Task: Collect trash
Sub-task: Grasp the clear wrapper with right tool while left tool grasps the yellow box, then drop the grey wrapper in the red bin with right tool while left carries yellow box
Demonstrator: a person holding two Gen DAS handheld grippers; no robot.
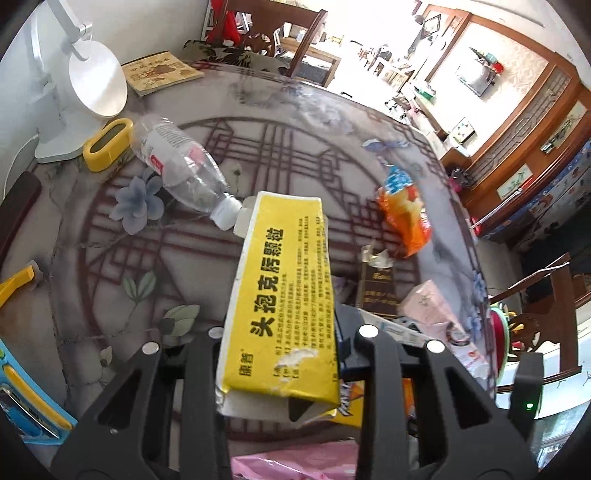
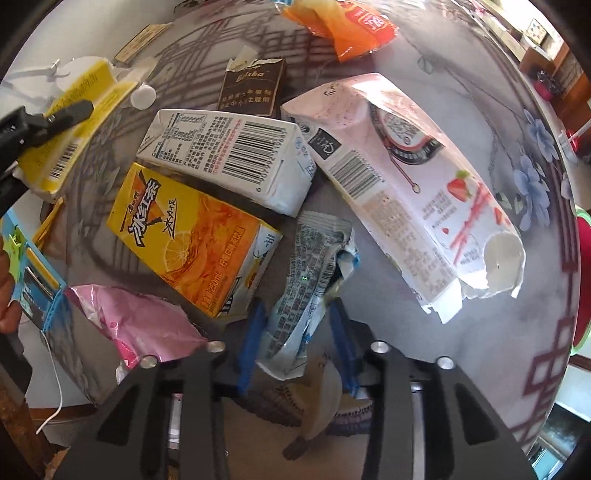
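My left gripper [image 1: 280, 339] is shut on a yellow medicine box [image 1: 284, 280] and holds it above the table; the box also shows in the right wrist view [image 2: 74, 122]. My right gripper [image 2: 299, 325] is shut on a crumpled white-and-blue wrapper [image 2: 310, 280] at the table's near edge. Around it lie a white milk carton [image 2: 229, 155], a yellow iced-tea carton [image 2: 188, 236], a pink strawberry carton [image 2: 406, 184], a brown packet [image 2: 251, 86], an orange snack bag [image 2: 347, 29] and a pink bag [image 2: 144, 325]. An empty plastic bottle [image 1: 181, 166] lies beyond the yellow box.
A white desk lamp [image 1: 74, 85], a yellow oval holder [image 1: 107, 144] and a booklet [image 1: 159, 72] stand at the far left of the patterned table [image 1: 258, 155]. A blue-and-yellow device [image 1: 26, 395] is at the near left. Wooden chairs [image 1: 546, 295] surround the table.
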